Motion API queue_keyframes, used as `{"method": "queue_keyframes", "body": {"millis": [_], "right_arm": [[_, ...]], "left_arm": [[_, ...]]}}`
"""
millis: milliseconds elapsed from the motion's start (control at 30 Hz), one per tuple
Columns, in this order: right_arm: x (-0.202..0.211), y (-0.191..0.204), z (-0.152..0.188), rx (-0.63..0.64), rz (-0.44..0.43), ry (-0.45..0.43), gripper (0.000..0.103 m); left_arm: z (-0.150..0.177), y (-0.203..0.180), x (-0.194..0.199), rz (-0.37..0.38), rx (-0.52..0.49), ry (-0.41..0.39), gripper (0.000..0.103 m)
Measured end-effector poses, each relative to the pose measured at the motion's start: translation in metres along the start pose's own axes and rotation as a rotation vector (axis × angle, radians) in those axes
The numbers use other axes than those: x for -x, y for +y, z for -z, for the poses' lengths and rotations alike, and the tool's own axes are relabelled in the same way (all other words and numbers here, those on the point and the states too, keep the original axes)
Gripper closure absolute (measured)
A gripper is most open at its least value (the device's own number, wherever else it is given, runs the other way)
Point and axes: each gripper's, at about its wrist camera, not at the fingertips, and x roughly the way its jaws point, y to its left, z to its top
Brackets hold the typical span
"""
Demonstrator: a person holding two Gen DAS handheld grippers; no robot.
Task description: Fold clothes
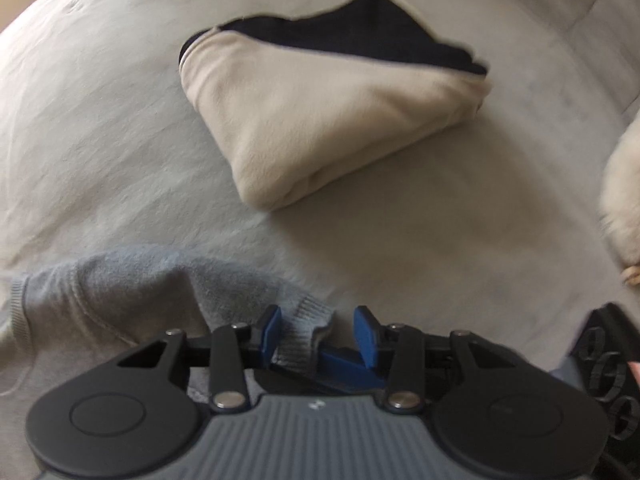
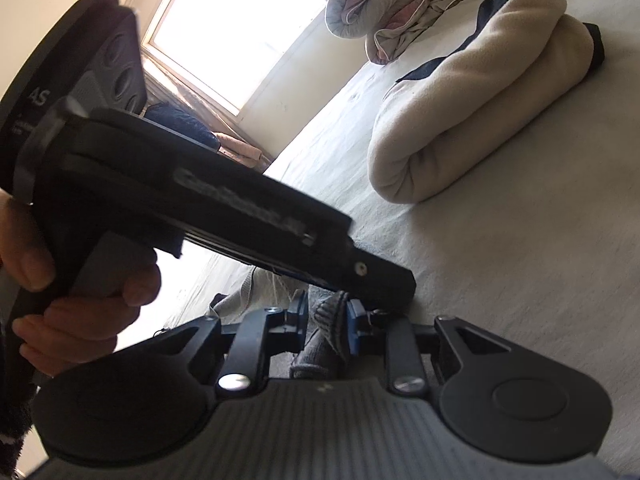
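A grey knit garment (image 1: pixel 120 300) lies crumpled on the bed (image 1: pixel 400 260), its ribbed cuff (image 1: pixel 304 328) raised at the near edge. Farther off, well apart, a cream garment with dark lining (image 1: pixel 320 120) rests folded.

A folded garment (image 1: pixel 320 120) lies on the bed (image 1: pixel 100 120), well in from its edges. Nearer the left camera, a sweater (image 1: pixel 100 300) lies on the bed with its cuff (image 1: pixel 304 328) between the left gripper's (image 1: pixel 318 332) fingers. From the right wrist, the left gripper's body crosses before the folded garment (image 2: pixel 480 100). A bundled quilt (image 2: pixel 400 4) lies behind that garment, toward the window (image 2: pixel 236 28).
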Motion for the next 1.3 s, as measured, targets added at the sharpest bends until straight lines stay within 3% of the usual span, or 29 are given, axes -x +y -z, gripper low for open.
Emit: {"method": "queue_keyframes", "body": {"millis": [33,100,167,300,367,533,633,733,767,800,967,1167,1300], "right_arm": [[-0.001,0.0,0.0,0.0,0.001,0.005,0.078],[-0.002,-0.001,-0.001,-0.002,0.005,0.015,0.077],[-0.003,-0.001,-0.002,-0.002,0.013,0.021,0.077],[0.002,-0.005,-0.007,-0.013,0.022,-0.002,0.075],[0.006,-0.01,-0.009,-0.035,0.031,-0.022,0.063],[0.008,-0.017,-0.009,-0.079,0.023,-0.042,0.06],[0.003,-0.012,-0.007,-0.042,0.029,-0.038,0.058],[0.002,-0.006,-0.003,0.007,0.047,-0.034,0.062],[0.003,-0.004,-0.001,0.016,0.048,-0.028,0.083],[0.002,-0.003,-0.001,0.018,0.052,-0.02,0.095],[0.006,-0.002,-0.004,0.005,0.177,0.058,0.096],[0.005,-0.002,-0.006,0.032,0.223,0.101,0.098],[0.006,0.001,-0.005,0.062,0.215,0.066,0.086]], "left_arm": [[0.0,0.0,-0.003,-0.014,0.001,0.004,0.064],[0.001,0.001,-0.008,-0.033,0.015,0.002,0.083],[0.003,0.004,-0.01,-0.044,0.033,-0.009,0.094],[0.005,0.017,0.0,0.001,0.096,-0.086,0.098],[0.007,0.027,0.012,0.06,0.145,-0.153,0.098],[0.012,0.056,0.045,0.211,0.297,-0.31,0.098],[0.008,0.066,0.055,0.261,0.358,-0.353,0.098],[0.006,0.067,0.06,0.271,0.368,-0.366,0.098],[0.006,0.065,0.058,0.271,0.368,-0.367,0.098],[0.005,0.063,0.054,0.27,0.366,-0.368,0.098],[0.004,0.057,0.034,0.265,0.351,-0.396,0.097],[0.025,0.081,0.033,0.32,0.413,-0.514,0.077],[0.061,0.112,0.031,0.246,0.476,-0.625,0.07]]}}
